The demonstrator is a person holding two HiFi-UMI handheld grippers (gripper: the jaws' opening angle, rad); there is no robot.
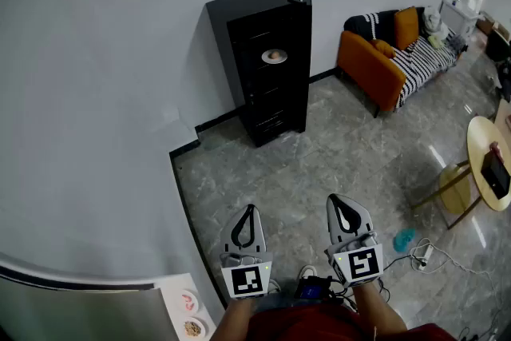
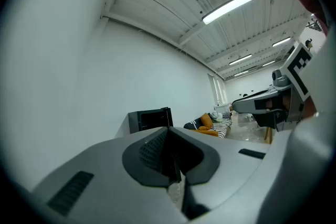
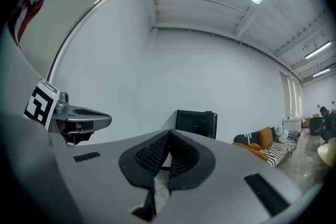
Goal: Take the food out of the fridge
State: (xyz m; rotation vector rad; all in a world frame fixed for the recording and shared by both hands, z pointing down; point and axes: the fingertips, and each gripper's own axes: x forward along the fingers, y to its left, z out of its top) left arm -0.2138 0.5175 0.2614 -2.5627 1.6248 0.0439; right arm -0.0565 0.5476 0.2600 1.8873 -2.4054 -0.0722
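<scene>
A black fridge [image 1: 267, 64] stands against the white wall across the room, its door swung open. On one of its shelves sits a plate of food [image 1: 274, 55]. The same fridge [image 2: 149, 119] appears small and far off in the left gripper view, and the fridge [image 3: 196, 123] shows likewise in the right gripper view. My left gripper [image 1: 250, 210] and right gripper [image 1: 341, 201] are held low in front of me, well short of the fridge, side by side. Both have their jaws pressed together with nothing between them.
An orange sofa [image 1: 389, 52] with a striped throw stands right of the fridge. A round wooden table [image 1: 487, 164] is at the far right. A cable and power strip [image 1: 421, 255] lie on the grey marble floor. A white counter with small dishes [image 1: 190, 314] is at bottom left.
</scene>
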